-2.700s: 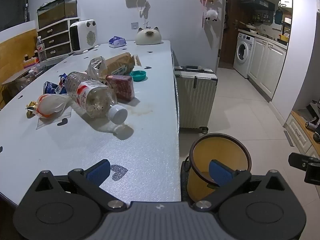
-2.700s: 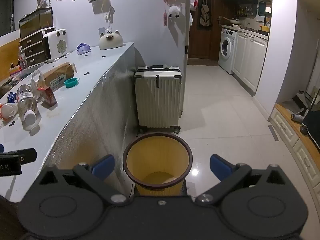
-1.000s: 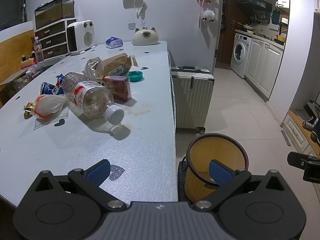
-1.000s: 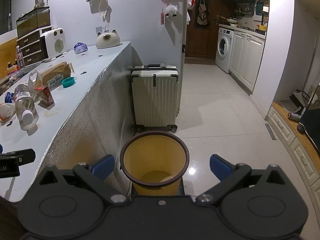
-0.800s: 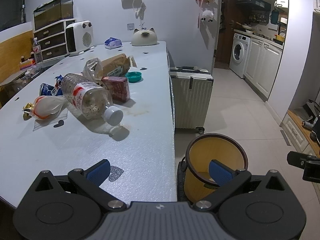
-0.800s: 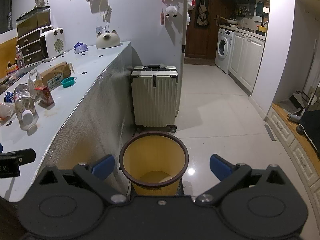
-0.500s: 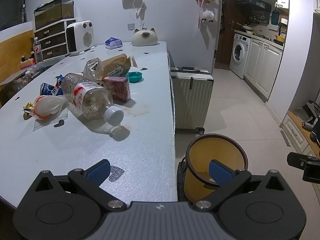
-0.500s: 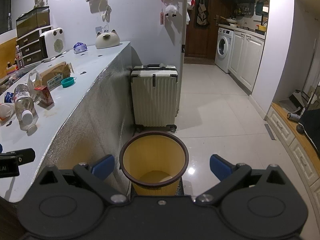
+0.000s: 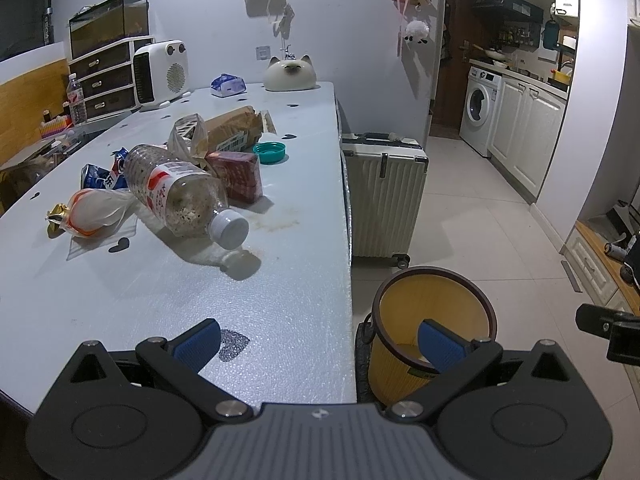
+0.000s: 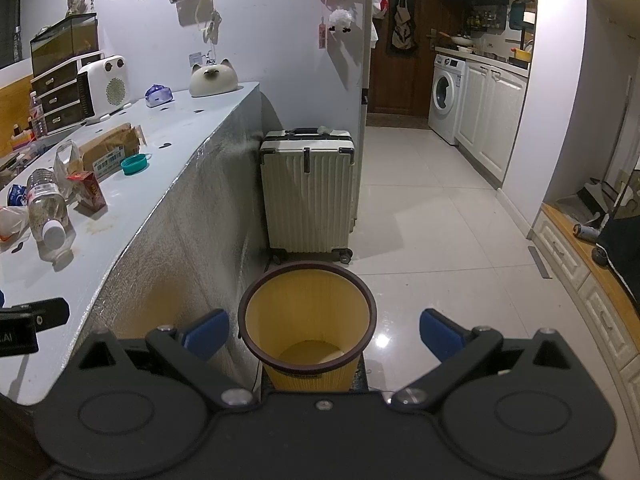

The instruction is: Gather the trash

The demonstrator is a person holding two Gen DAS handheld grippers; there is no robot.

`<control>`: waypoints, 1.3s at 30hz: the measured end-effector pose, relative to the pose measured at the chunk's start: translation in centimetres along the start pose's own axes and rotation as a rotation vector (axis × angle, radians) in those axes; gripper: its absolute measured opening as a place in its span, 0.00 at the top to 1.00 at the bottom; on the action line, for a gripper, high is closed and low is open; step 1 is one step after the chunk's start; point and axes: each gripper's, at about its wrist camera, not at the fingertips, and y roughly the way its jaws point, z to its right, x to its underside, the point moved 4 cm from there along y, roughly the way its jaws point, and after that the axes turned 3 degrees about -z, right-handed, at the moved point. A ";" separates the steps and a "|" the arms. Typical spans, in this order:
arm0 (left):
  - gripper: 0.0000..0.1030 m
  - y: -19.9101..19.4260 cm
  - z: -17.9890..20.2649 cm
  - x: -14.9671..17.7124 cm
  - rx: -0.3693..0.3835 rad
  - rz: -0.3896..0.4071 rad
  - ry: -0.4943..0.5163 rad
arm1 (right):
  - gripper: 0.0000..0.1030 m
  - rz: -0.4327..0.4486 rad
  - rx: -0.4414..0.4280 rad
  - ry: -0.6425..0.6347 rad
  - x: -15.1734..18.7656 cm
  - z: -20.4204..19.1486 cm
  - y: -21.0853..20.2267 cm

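Left wrist view: both grippers — left gripper [image 9: 318, 340], right gripper [image 10: 324, 332] — wide and empty, bin [image 10: 307, 322] low-centre to receive the bottle [image 9: 180, 196].

Left gripper [image 9: 318, 342]: matte black linkage arms carrying blue pads [image 9: 198, 342], silver screws showing at the pivots, grey housing sitting at 6 o'clock. Right gripper [image 10: 324, 332]: showing identical black arms, blue pads [image 10: 438, 338], round embossed discs.

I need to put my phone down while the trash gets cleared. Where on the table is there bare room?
Bare: the near end of the table, between the plastic bottle and the near edge, and the far stretch before the cat figurine. Crowded: mid-table around the bottle, red box and brown paper bag.
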 end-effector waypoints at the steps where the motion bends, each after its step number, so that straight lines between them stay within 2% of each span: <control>1: 0.00 0.0 0.0 0.0 -0.001 0.000 0.001 | 0.00 0.000 0.000 0.000 0.0 0.0 0.0; 17: 0.00 -0.1 -0.1 0.3 0.007 0.006 -0.004 | 0.00 -0.005 0.000 -0.002 0.3 0.0 0.0; 21: 0.00 -0.2 -0.6 0.3 0.009 0.028 -0.013 | 0.00 -0.003 -0.003 0.000 0.3 -0.1 0.0; 30: 0.00 0.1 -6.5 -0.3 -0.087 0.086 -0.140 | 0.00 0.013 -0.071 0.002 -0.5 -1.4 1.2; 35: 0.00 0.2 -10.8 -0.7 -0.154 0.117 -0.197 | 0.00 0.055 -0.135 -0.055 -1.9 -4.2 2.0; 39: 0.00 0.1 -13.8 -0.5 -0.190 0.145 -0.228 | 0.00 0.097 -0.220 -0.111 -3.1 -7.2 2.7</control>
